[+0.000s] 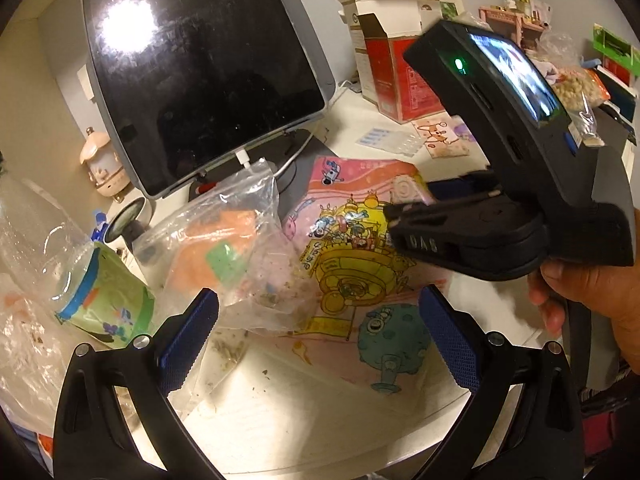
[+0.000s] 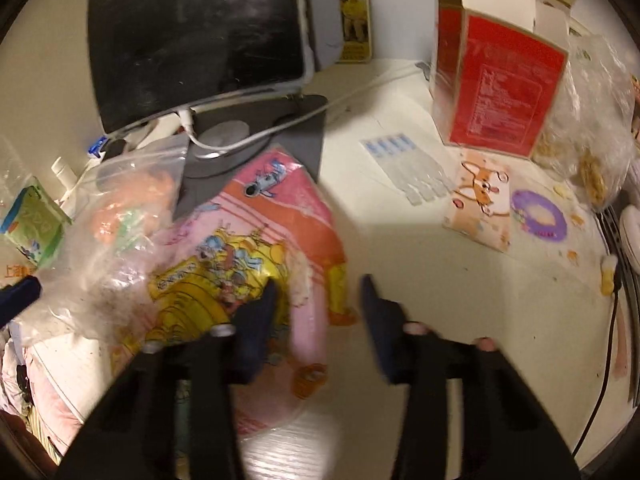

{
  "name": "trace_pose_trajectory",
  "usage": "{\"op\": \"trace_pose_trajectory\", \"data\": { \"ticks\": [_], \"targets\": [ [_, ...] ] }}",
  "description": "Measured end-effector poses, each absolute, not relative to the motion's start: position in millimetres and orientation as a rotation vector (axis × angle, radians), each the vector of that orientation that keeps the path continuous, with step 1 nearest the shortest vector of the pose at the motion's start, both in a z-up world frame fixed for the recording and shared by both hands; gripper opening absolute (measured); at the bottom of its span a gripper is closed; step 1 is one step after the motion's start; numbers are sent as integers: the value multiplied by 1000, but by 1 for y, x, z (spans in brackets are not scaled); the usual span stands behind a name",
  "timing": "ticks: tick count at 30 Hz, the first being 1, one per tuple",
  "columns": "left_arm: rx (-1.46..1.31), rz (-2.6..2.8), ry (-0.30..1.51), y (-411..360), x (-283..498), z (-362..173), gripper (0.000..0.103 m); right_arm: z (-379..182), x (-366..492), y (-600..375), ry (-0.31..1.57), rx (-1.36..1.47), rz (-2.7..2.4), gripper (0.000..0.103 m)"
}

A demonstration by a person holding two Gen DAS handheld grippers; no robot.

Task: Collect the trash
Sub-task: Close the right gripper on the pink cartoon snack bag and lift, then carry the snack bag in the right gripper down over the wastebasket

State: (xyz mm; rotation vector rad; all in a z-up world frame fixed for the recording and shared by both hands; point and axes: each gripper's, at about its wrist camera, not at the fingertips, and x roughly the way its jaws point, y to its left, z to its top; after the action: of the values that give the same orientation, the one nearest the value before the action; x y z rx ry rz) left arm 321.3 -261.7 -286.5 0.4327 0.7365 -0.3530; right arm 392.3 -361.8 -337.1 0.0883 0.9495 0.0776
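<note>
A pink cartoon-printed plastic bag (image 1: 360,264) lies flat on the white desk; it also shows in the right wrist view (image 2: 256,256). A clear zip bag (image 1: 236,256) with orange and green scraps and crumbs lies on its left edge, and shows in the right wrist view too (image 2: 116,240). My left gripper (image 1: 316,336) is open just above both bags, empty. My right gripper (image 2: 320,316) is open over the pink bag's right edge, empty. In the left wrist view its body (image 1: 500,160) hovers at the right.
A dark tablet (image 1: 200,72) stands on a grey stand behind the bags, with a white cable. A green carton (image 1: 108,304) sits left in clear plastic. A red opened box (image 2: 500,92), a blister strip (image 2: 404,168), a corgi card (image 2: 480,204) and a snack bag (image 2: 592,128) lie right.
</note>
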Motion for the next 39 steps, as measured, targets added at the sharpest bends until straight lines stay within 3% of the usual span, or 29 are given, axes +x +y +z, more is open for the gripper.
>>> {"op": "trace_pose_trajectory", "data": {
  "ticks": [6, 25, 39],
  "targets": [
    [422, -352, 728, -258, 314, -281, 97, -322, 382, -357, 897, 85, 99, 25],
    [411, -425, 712, -248, 238, -266, 97, -242, 267, -397, 754, 150, -41, 25],
    [405, -462, 705, -207, 153, -272, 97, -235, 171, -349, 767, 128, 3, 25]
  ]
}}
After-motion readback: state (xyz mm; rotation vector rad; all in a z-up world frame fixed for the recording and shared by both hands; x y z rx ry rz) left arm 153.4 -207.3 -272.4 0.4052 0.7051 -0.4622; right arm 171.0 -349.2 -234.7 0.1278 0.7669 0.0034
